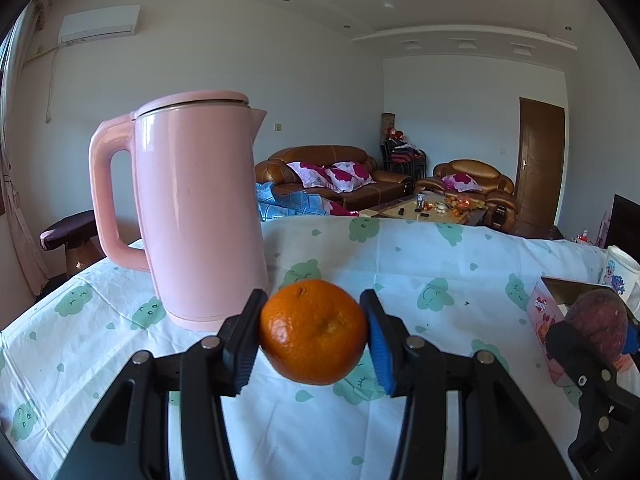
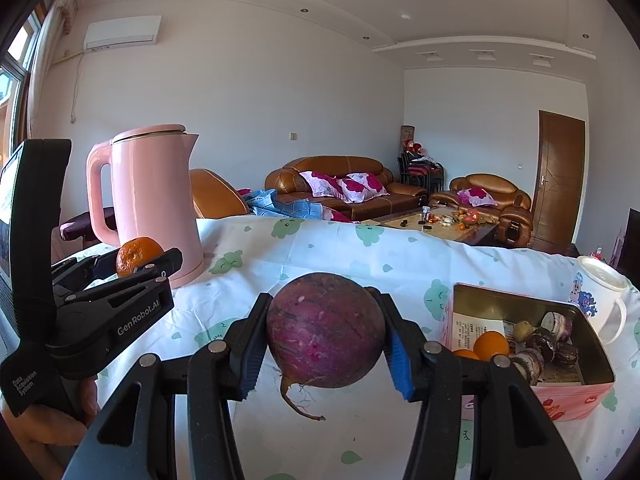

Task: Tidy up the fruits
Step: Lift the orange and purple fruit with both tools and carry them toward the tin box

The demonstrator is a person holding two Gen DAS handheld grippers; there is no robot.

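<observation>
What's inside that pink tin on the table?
The pink tin holds two oranges, a small greenish-brown fruit, several dark round items and a paper sheet. Its bottom is mostly covered.

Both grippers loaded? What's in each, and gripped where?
Yes. Left gripper holds a mandarin, jaws on its opposite sides at the widest part. Right gripper holds a purple radish likewise, its root hanging below.

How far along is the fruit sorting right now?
Partly done: the pink tin already holds oranges and some dark pieces. In hand: the left gripper clamps a mandarin, and the right gripper clamps a purple root. Neither is in the tin yet.
</observation>
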